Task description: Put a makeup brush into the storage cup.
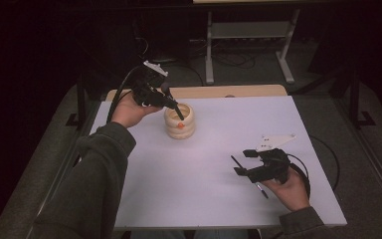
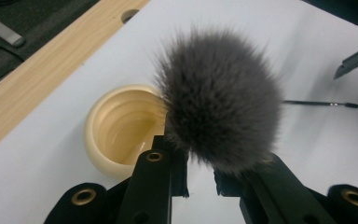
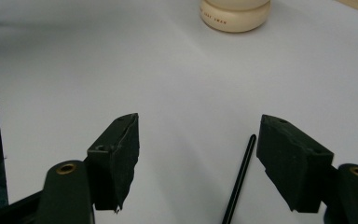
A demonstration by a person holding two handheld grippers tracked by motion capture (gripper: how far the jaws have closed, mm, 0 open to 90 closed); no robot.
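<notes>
Fluffy grey brush [image 2: 219, 100] clamped by its handle in the left gripper [image 2: 200, 179], centre of the left gripper view, poised at the rim of the cream ribbed holder [image 1: 179, 122] left of centre in the high view. Judged step: lowering brush into holder. Next: centring over the mouth, then letting go. Right gripper [image 3: 198, 154] at lower right, jaws wide apart, nothing between; thin black pencil [image 3: 239, 179] lying beside it.

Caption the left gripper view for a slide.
Left tongs grip a fluffy grey makeup brush above a cream ribbed round holder on the white table.
</notes>
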